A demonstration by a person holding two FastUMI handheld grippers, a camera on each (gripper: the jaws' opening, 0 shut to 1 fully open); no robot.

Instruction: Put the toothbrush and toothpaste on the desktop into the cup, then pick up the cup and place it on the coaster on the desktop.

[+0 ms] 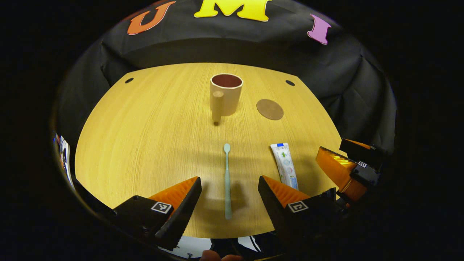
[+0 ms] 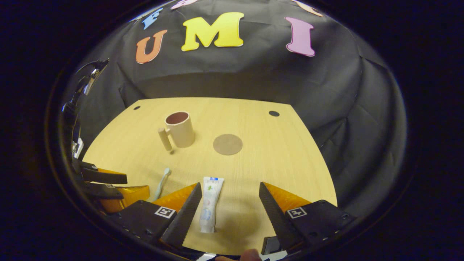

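A pale green toothbrush (image 1: 227, 181) lies lengthwise on the wooden desktop (image 1: 145, 145), between the spread fingers of my left gripper (image 1: 229, 181), which is open above it. To its right lies a white toothpaste tube (image 1: 285, 165). In the right gripper view the same tube (image 2: 209, 203) rests between the fingers of my right gripper (image 2: 229, 188), nearer the left one; that gripper is open too. A beige cup (image 1: 225, 94) with a peg handle stands upright at the back, empty. A round brown coaster (image 1: 269, 109) lies flat to its right. The cup (image 2: 179, 129) and coaster (image 2: 227, 144) stand apart.
Black cloth walls close in the desktop at the back and sides. Two small dark holes (image 1: 129, 80) mark its far corners. The right gripper (image 1: 344, 166) hangs over the table's right edge in the left gripper view; the left gripper (image 2: 108, 185) sits low left in the right gripper view.
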